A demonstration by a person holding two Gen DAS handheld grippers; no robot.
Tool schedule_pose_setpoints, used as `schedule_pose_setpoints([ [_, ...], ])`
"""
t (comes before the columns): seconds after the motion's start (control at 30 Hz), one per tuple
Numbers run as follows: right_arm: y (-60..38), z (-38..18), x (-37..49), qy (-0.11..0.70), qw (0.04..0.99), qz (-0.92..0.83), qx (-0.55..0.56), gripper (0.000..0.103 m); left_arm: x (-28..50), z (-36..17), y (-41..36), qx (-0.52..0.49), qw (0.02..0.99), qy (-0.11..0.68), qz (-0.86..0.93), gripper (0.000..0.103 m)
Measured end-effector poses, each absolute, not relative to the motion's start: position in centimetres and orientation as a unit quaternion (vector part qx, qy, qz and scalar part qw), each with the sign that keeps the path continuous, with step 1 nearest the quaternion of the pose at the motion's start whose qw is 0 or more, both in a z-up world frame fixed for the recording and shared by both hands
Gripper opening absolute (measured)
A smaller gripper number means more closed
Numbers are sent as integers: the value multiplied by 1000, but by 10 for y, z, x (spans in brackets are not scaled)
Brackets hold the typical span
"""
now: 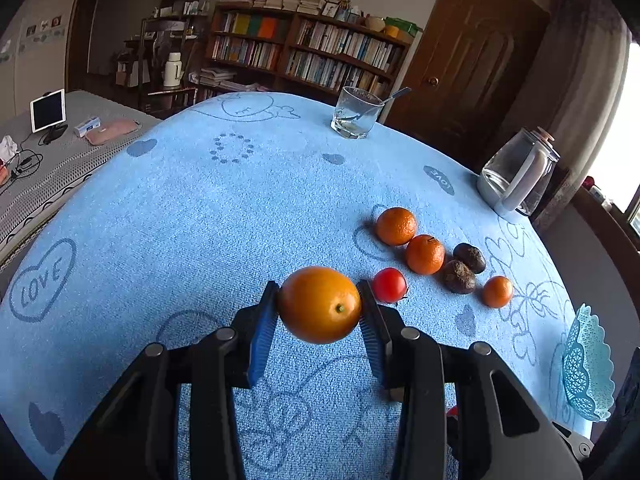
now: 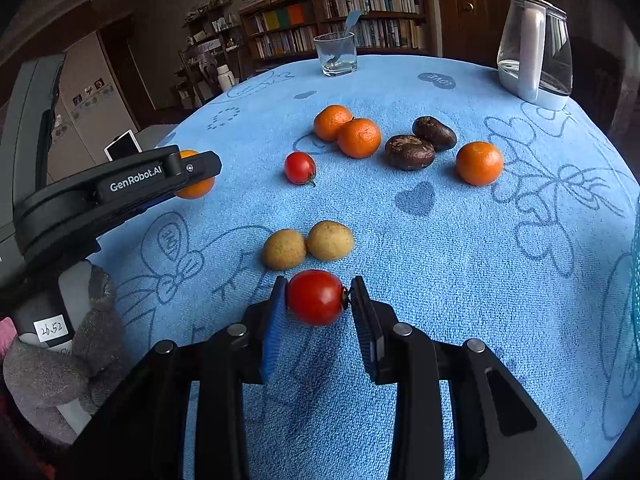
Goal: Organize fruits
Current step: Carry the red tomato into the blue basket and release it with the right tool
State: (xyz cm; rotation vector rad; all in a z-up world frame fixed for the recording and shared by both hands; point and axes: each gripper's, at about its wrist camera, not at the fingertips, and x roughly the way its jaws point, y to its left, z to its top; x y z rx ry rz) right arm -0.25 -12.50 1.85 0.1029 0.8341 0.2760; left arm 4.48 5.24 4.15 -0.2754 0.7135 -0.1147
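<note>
My left gripper [image 1: 319, 304] is shut on a large orange [image 1: 320, 305], held above the blue cloth. From the right wrist view the same orange [image 2: 196, 191] shows behind the left gripper's black fingers [image 2: 160, 176]. My right gripper [image 2: 318, 298] is shut on a red tomato [image 2: 316, 297], low over the cloth. On the cloth lie a second red tomato [image 2: 300, 168], two mandarins [image 2: 347, 130] side by side, a third mandarin [image 2: 479, 162], two dark brown fruits [image 2: 422, 143] and two pale yellow-brown fruits [image 2: 308, 245] just beyond the held tomato.
A round table under a blue towel cloth [image 2: 440, 260]. A drinking glass with a spoon [image 2: 335, 55] stands at the far edge, a glass kettle [image 2: 534, 46] at the far right. A turquoise lattice basket [image 1: 588, 364] sits at the right edge. A gloved hand [image 2: 60, 360] holds the left gripper.
</note>
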Motion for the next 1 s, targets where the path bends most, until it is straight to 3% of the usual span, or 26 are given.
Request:
schedule_pose_setpoints([
  [1.0, -271, 64, -50, 324, 936, -1, 139, 33, 39, 41, 21, -55, 945, 322, -30, 40],
])
